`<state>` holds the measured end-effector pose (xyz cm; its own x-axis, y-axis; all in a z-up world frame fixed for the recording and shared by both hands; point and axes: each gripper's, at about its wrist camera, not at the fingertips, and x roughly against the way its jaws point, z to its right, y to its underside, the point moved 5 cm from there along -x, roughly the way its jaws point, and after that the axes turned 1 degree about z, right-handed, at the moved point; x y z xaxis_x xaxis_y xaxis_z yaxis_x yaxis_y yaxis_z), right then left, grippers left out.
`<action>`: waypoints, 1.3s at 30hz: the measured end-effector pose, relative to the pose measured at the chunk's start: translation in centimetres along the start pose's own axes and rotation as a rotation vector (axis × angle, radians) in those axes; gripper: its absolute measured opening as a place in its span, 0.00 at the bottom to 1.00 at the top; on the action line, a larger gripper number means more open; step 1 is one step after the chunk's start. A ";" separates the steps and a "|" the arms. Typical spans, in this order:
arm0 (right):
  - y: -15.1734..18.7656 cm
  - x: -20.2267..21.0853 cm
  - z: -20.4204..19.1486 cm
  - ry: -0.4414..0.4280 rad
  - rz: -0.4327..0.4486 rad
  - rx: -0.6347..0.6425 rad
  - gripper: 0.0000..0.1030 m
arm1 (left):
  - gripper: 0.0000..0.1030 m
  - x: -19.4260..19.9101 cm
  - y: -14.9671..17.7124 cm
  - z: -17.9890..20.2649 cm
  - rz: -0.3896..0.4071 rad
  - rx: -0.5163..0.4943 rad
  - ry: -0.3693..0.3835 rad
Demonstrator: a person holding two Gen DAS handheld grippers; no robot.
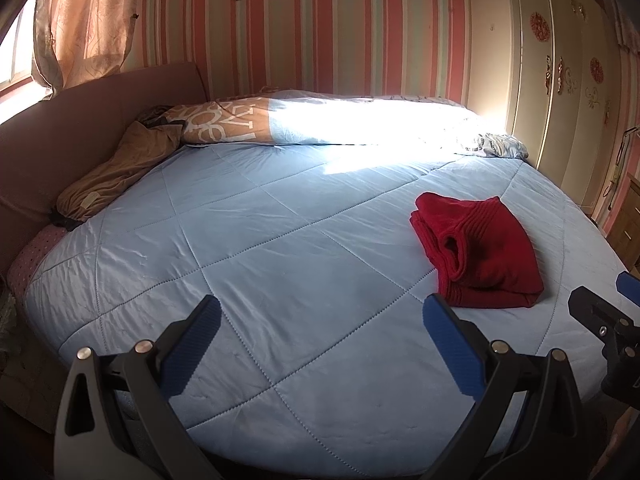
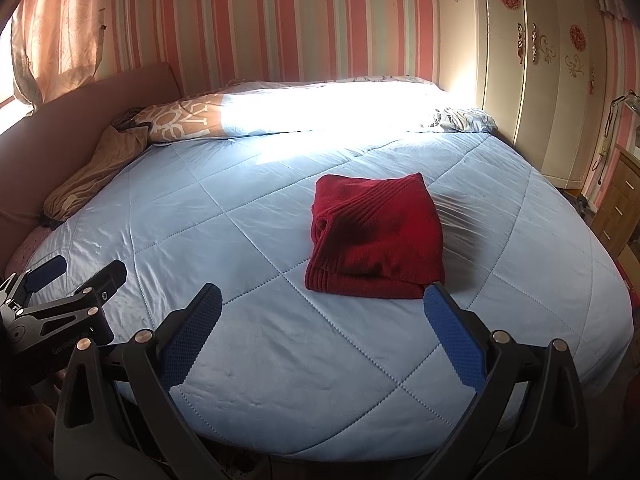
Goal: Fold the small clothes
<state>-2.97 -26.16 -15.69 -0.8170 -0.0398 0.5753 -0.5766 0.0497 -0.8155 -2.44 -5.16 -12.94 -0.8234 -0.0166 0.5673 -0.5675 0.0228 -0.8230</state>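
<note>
Pale blue quilted bedspread (image 2: 280,360), rolled duvet (image 2: 320,108) — sunlit, brown garment (image 1: 116,172) by headboard (image 1: 80,120), striped wallpaper (image 2: 280,32), cream wardrobe (image 2: 552,80)

Both the left hand-held gripper (image 1: 320,312) and the right hand-held gripper (image 2: 322,300) hover side by side, jaws spread wide, holding nothing.

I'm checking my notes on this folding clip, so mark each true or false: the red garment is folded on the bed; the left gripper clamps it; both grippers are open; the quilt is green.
1. The red garment lies folded on the bed: true.
2. The left gripper clamps it: false, it holds nothing.
3. Both grippers are open: true, the right gripper too.
4. The quilt is green: false, it is light blue.
</note>
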 end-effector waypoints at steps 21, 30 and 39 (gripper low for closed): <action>0.4 -1.0 -0.6 -0.016 -0.027 0.002 0.97 | 0.98 -0.3 0.1 0.3 0.018 -0.025 0.000; 0.6 -1.1 -0.6 -0.016 -0.028 0.000 0.97 | 0.98 -0.6 0.3 0.1 -0.004 0.004 0.038; 0.8 -1.3 -0.5 -0.015 -0.034 0.000 0.97 | 0.98 -0.5 0.5 0.3 -0.008 0.001 0.057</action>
